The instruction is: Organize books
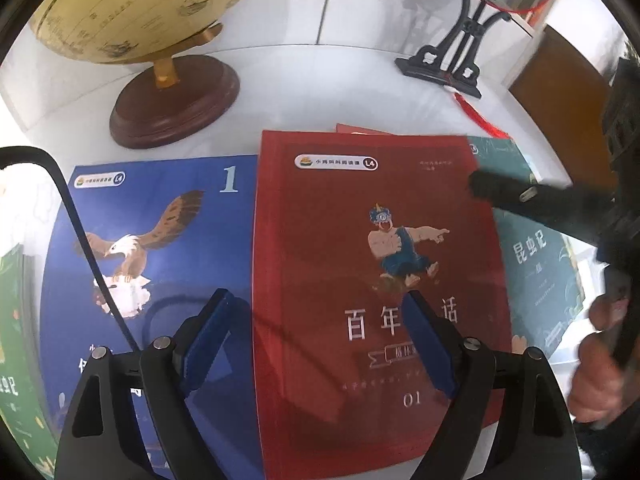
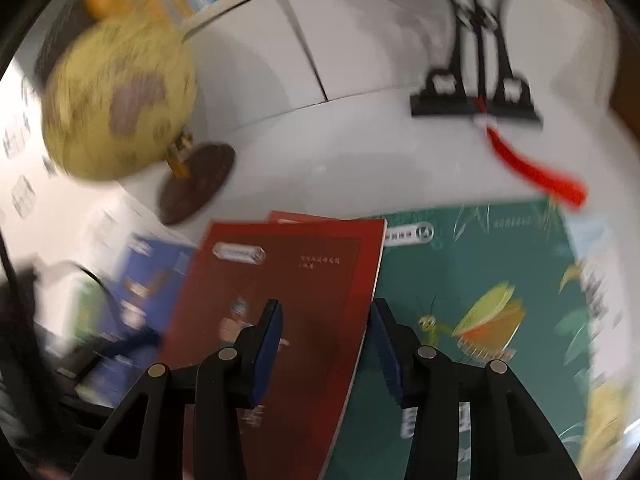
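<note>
- five books at least: one blue book (image 1: 160, 260), one red book (image 1: 360, 260), another red one (image 1: 360, 129) beneath, one teal book (image 1: 536, 248), one green book (image 1: 16, 340)
- one globe (image 1: 132, 4)
- one black ornament stand (image 1: 448, 64)
- one red tassel (image 1: 480, 118)
- two grippers: left gripper (image 1: 316, 340), right gripper (image 2: 326, 354)

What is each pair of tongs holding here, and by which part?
Nothing. The left tongs hang open over the red book; the right tongs straddle its right edge, pads not pressing.

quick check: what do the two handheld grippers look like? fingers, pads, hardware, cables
Both match: the left gripper and right gripper have matte black angular fingers with triangular cutouts, silver round pivot pins, and dark blue flat pads with a ribbed edge. A black cable loops past the left one. No markings visible.
</note>
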